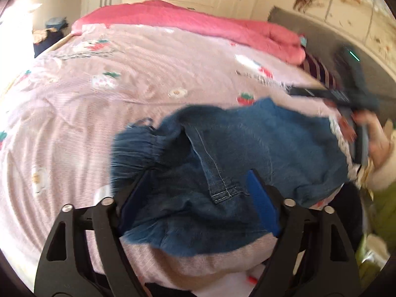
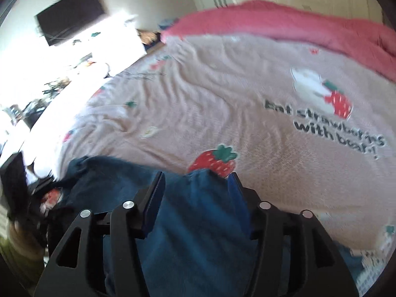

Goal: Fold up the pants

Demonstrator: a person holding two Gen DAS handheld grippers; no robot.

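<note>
We record blue denim pants (image 1: 222, 143) bunched on the pink strawberry-print bedspread (image 1: 123, 79), lying between both grippers' spread fingers. Left gripper (image 1: 195, 185) and right gripper (image 2: 196, 188): jaws apart, pads not pressing. Fabric soft, creased, stitched seams.

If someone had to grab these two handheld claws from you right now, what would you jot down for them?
Left gripper: jaws wide, denim lies between the pads but they do not press on it.
Right gripper: jaws apart, a strip of denim between them, not clearly squeezed.
Pants: blue jeans lying bunched on the pink strawberry bedspread near the bed's front edge, elastic waistband at the left.
Done: pants are on the bed, partly gathered; no neat fold shows yet.
Left: spread them flat, lay leg on leg, fold over. The pictures are blurred, so check the layers first.
</note>
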